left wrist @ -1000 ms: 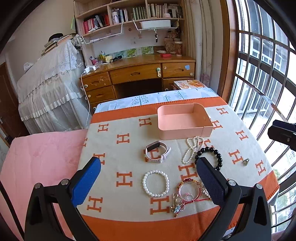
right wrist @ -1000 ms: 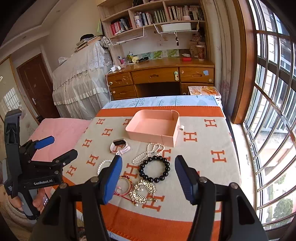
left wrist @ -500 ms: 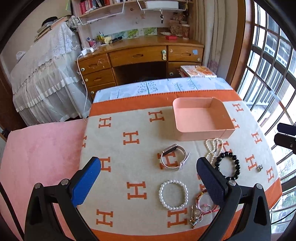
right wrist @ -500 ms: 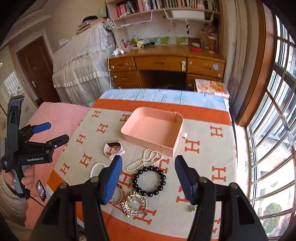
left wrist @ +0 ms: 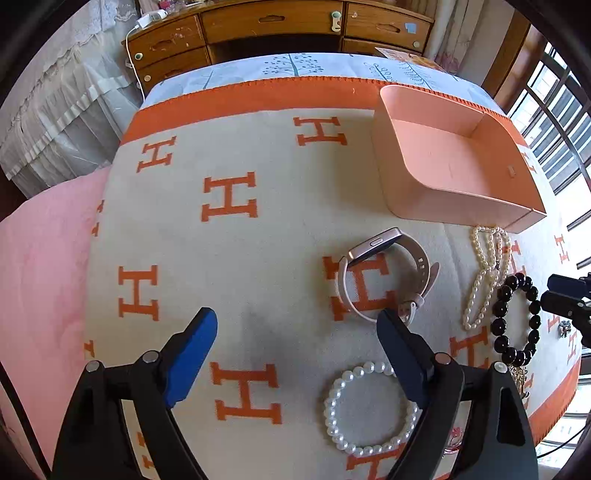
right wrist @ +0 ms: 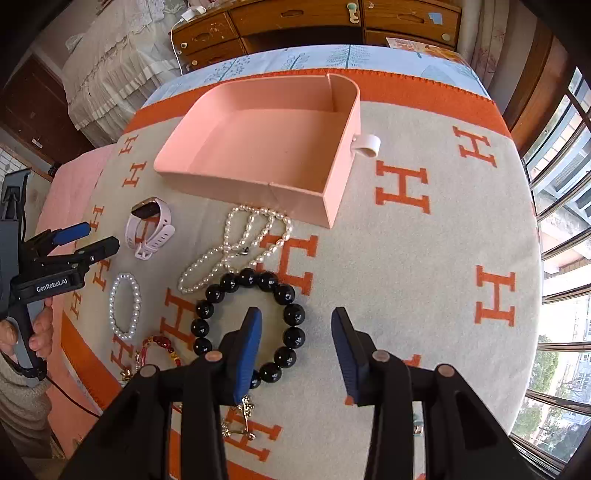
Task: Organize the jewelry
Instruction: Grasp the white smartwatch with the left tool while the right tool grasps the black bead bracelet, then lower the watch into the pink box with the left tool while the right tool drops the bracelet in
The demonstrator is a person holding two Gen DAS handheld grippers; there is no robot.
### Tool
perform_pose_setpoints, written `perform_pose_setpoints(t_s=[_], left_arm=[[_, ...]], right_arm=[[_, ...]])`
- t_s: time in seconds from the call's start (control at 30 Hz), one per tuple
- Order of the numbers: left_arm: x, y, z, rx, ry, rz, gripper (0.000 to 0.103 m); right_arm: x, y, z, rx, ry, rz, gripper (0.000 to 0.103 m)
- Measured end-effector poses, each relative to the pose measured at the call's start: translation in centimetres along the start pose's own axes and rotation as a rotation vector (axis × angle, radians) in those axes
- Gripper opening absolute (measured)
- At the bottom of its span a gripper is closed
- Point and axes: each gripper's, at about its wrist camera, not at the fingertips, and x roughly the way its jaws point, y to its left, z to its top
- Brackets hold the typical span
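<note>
An empty pink tray (left wrist: 424, 199) (right wrist: 243, 181) sits on the H-patterned blanket (left wrist: 258, 240). In front of it lie a pink watch (left wrist: 384, 273) (right wrist: 149, 227), a pearl necklace (left wrist: 485, 273) (right wrist: 236, 243), a black bead bracelet (left wrist: 517, 317) (right wrist: 251, 321) and a white pearl bracelet (left wrist: 369, 410) (right wrist: 125, 306). My left gripper (left wrist: 297, 321) is open and empty, low over the blanket just left of the watch. My right gripper (right wrist: 295, 321) is open and empty, its left finger over the black bracelet's right side.
Red and gold bangles (right wrist: 155, 350) and a gold charm (right wrist: 240, 417) lie near the blanket's front edge. A small charm (left wrist: 564, 328) lies at the right. A wooden desk (left wrist: 280, 22) stands behind the table, windows to the right, a pink cover (left wrist: 40, 258) to the left.
Both grippers have dropped lower and closer to the table. The left has come in beside the watch; the right has come down over the black bead bracelet. Both stay open.
</note>
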Motion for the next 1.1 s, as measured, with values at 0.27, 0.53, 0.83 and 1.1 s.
perform_pose_setpoints(t_s=[0.27,0.53,0.83,1.1], left_arm=[[1.6,-1.0,0.6,-0.01,0.054,-0.01,0.052],[2.3,-0.9,2.2,-0.05,0.071,-0.024,0.005],[-2.7,-2.5,1.9,-0.024,-0.017,-0.02,0.001],[-11.2,-4.9,3.8,0.027,-0.195,-0.04,0.001]], right_arm=[[2.0,1.5,-0.1,-0.079,0.017,-0.053,0.017],[1.4,2.2,-1.1,-0.122,-0.025,-0.053,0.015],[-4.7,3.8,-0.2,-0.146,-0.172,0.008,0.015],[-11.5,4.6,3.2,-0.122,-0.369,0.016,0.015]])
